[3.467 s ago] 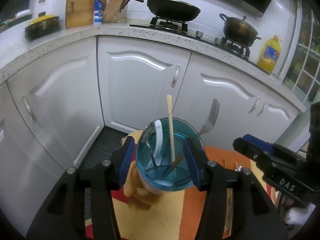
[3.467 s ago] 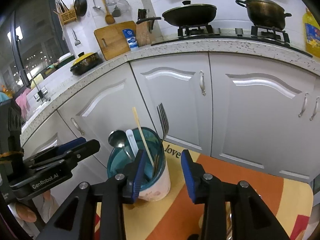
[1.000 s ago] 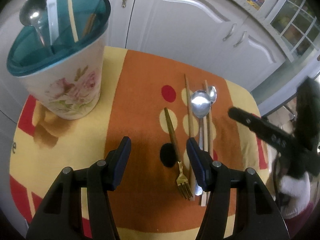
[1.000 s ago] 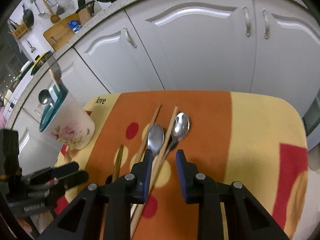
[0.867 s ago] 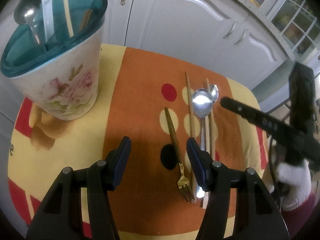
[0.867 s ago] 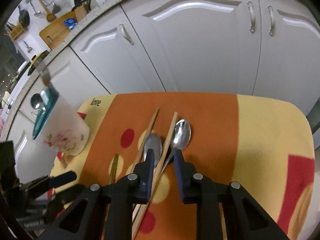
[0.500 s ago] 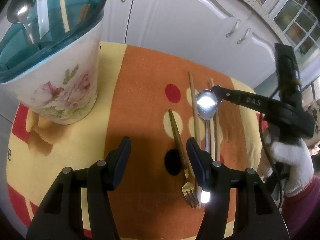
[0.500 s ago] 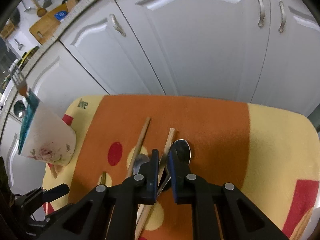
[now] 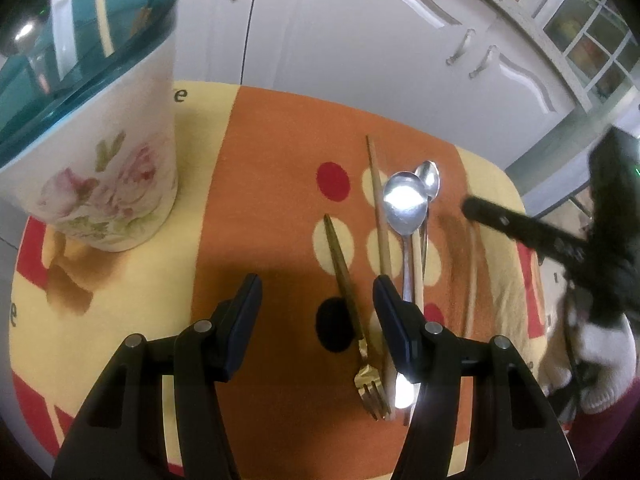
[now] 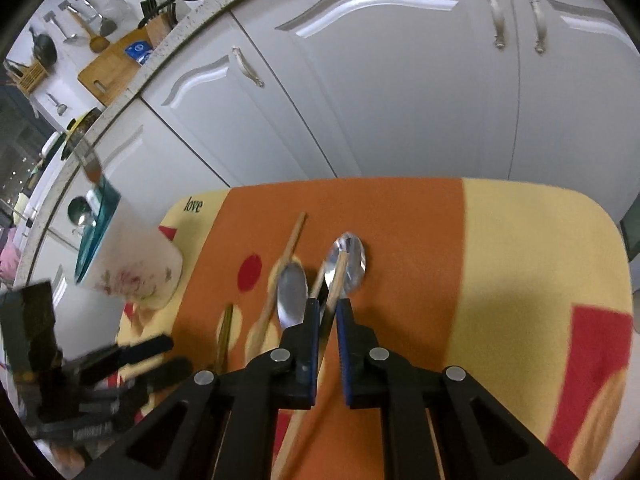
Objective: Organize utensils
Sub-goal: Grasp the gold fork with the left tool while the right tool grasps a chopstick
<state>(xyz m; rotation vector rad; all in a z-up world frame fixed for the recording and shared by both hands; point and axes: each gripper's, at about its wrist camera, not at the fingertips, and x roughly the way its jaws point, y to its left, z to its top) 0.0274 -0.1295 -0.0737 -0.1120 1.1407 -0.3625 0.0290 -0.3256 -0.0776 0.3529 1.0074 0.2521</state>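
A floral cup (image 9: 108,184) with a teal rim stands at the mat's left and holds a spoon, a chopstick and other utensils. A gold fork (image 9: 348,292), a chopstick (image 9: 378,220), a large spoon (image 9: 404,200) and a small spoon (image 9: 429,174) lie side by side on the orange stripe. My left gripper (image 9: 318,284) hovers open just above the fork's handle, holding nothing. My right gripper (image 10: 328,306) is shut on another chopstick (image 10: 338,276), whose tip lies over the small spoon (image 10: 352,264). In the left wrist view this held chopstick (image 9: 471,280) is blurred, below the right gripper (image 9: 520,232).
The utensils lie on a yellow, orange and red mat (image 10: 520,260) over a small table in front of white cabinet doors (image 10: 400,100). A counter (image 10: 132,92) with a cutting board runs at the upper left. A gloved hand (image 9: 600,360) holds the right gripper.
The right gripper's jaws narrowed from part open to shut around a chopstick beside the spoons. In the left wrist view it swung in over the spoons, then back right. The left gripper stayed put.
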